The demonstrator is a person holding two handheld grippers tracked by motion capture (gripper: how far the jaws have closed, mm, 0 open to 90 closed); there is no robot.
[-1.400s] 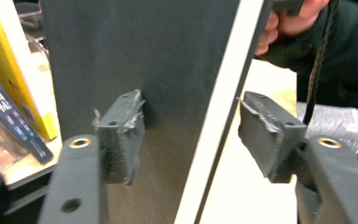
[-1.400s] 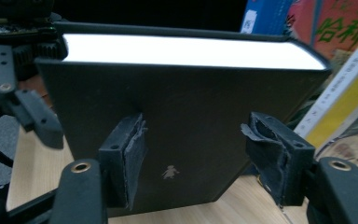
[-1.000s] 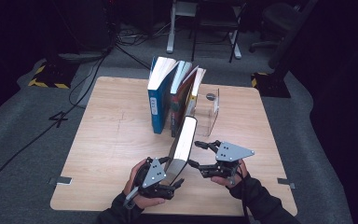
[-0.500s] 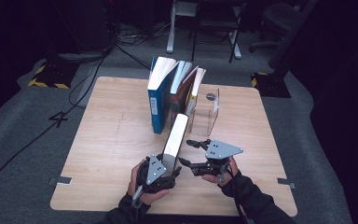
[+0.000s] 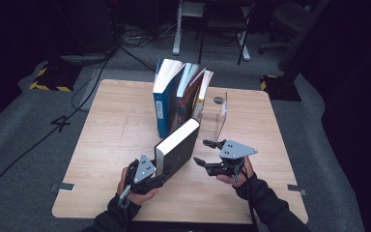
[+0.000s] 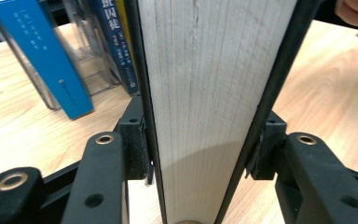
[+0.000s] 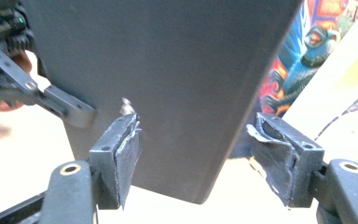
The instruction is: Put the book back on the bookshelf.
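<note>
Black-covered hardback book (image 5: pixel 176 151) gripped on the wooden table (image 5: pixel 111 140)

Left gripper (image 6: pixel 200 154), just closing, seemingly clamps both covers; book base hidden. Right gripper (image 5: pixel 202 152) gapes empty beside 3 upright books (image 5: pixel 181 96).

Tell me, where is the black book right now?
In the high view the black book stands near the table's front middle, in front of the row of books. The left gripper clamps its near end, and the right gripper waits open beside it.
</note>
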